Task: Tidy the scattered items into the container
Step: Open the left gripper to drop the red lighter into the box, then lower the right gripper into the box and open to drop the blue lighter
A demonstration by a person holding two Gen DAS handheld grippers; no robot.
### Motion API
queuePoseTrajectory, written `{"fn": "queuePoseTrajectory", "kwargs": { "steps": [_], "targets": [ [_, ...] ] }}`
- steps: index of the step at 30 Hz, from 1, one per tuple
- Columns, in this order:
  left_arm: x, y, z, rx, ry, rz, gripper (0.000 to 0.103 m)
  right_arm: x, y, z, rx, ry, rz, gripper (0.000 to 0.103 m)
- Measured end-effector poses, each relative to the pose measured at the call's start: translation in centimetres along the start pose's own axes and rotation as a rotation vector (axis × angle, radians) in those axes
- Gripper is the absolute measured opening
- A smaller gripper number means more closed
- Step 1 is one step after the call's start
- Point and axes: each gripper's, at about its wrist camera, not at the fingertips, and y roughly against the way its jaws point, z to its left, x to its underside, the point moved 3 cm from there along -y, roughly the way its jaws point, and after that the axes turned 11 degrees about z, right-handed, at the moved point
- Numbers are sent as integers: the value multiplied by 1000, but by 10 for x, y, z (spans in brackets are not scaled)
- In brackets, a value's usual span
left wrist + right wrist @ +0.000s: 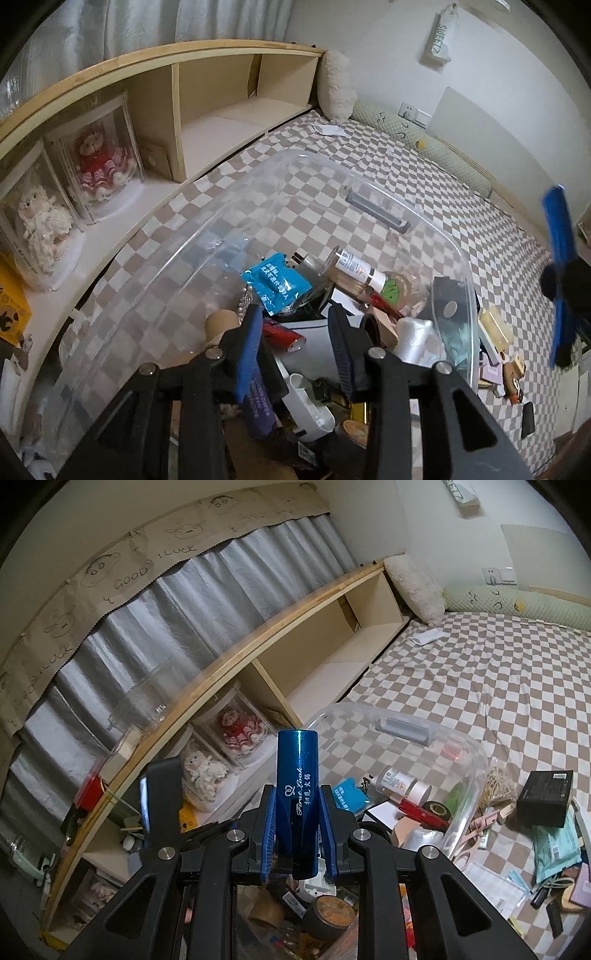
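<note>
Right now my right claw (300,834) is clamped on a shiny blue tube (297,775), which stands up between the pads with most of its length above them and its smooth wall the only thing they bite on. My left claw (295,343) is parted with nothing between its fingers, hanging over the near end of the clear plastic container (369,177) on the checked bed (461,206). Inside the container lie a blue sachet (275,282), a white-labelled bottle (352,267) and a red tube (282,334), among other bits. Farther out to the right, a black box (545,797) and loose packets (554,845) are scattered on the bed outside the wall. My worry is the blue tube: glossy metal in a low grip could slide or tip as I swing it over the rim, and a clip on the transparent wall, hard to judge by eye, could knock it free or shove the container across the soft bed.
</note>
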Motion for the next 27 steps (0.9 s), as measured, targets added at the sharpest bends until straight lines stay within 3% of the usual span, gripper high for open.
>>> {"fn": "queuePoseTrajectory", "kwargs": {
  "steps": [3, 4, 5, 9, 13, 16, 21, 27],
  "targets": [
    [5, 6, -3, -15, -25, -18, 46, -1, -4, -4, 3, -8, 3, 23],
    [6, 8, -4, -26, -35, -27, 58, -2, -6, -5, 4, -10, 4, 23],
    [8, 10, -6, -38, -46, -38, 64, -3, -8, -6, 5, -13, 6, 23],
    [13, 17, -13, -71, -93, -70, 65, -4, -19, -12, 16, -20, 23, 23],
    [17, 20, -18, -121, -132, -88, 77, -4, -34, -21, 35, -29, 50, 23],
    [21, 21, -21, -144, -166, -100, 77, -3, -49, -30, 56, -32, 84, 23],
    [25, 22, -19, -139, -176, -98, 78, 1, -72, -44, 119, -33, 132, 23],
    [34, 21, -19, -182, -228, -103, 85, 2, -90, -56, 198, -21, 156, 23]
  ]
}}
